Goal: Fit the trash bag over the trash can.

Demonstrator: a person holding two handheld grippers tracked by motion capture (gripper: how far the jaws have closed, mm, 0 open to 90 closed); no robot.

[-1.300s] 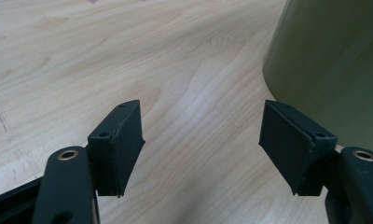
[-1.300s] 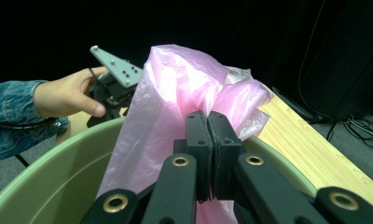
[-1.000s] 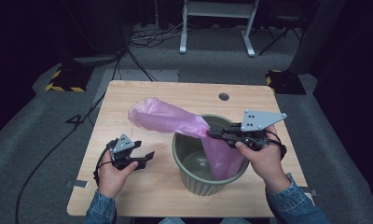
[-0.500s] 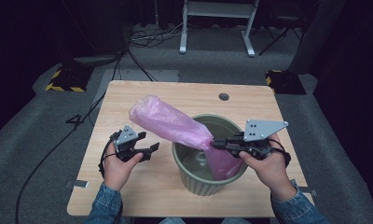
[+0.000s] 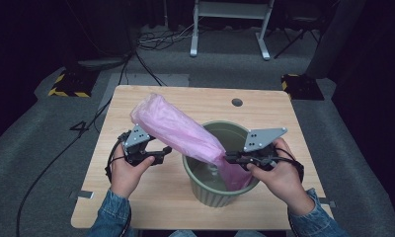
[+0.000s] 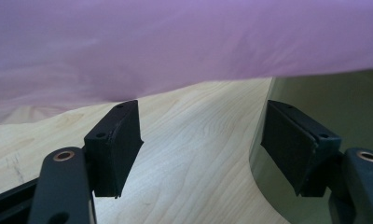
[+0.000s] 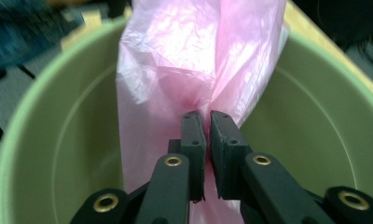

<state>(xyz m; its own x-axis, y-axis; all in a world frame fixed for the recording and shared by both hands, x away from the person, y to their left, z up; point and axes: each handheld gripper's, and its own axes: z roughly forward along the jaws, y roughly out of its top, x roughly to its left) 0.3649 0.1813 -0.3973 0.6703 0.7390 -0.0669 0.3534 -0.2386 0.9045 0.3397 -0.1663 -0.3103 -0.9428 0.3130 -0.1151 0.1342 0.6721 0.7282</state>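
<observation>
Currently the right gripper (image 5: pixel 231 158) has its jaws nearly together, pinching a gathered fold of the pink plastic bag (image 5: pixel 178 129) over the middle of the green bin (image 5: pixel 211 193). Its jaws have just been easing apart a little, with the plastic still between them; in the right gripper view a thin slit shows between the pads (image 7: pixel 194 135), and the bag (image 7: pixel 194 60) bunches right at their tips above the bin's inner wall (image 7: pixel 315 135). From that pinch, one part of the bag hangs down inside the bin against its right wall, while the longer, puffed part stretches up and away toward the far left corner of the desk (image 5: pixel 151 212), clear of the wood. The bin stands near the desk's near edge, a little right of centre. The left gripper (image 5: pixel 165 150) is held just left of the bin, below the raised bag, its jaws spread wide with nothing between them. In the left gripper view, the bag (image 6: pixel 175 42) spans overhead, bare desk (image 6: pixel 194 140) lies between the pads, and the bin's side (image 6: pixel 324 93) sits at the right.
</observation>
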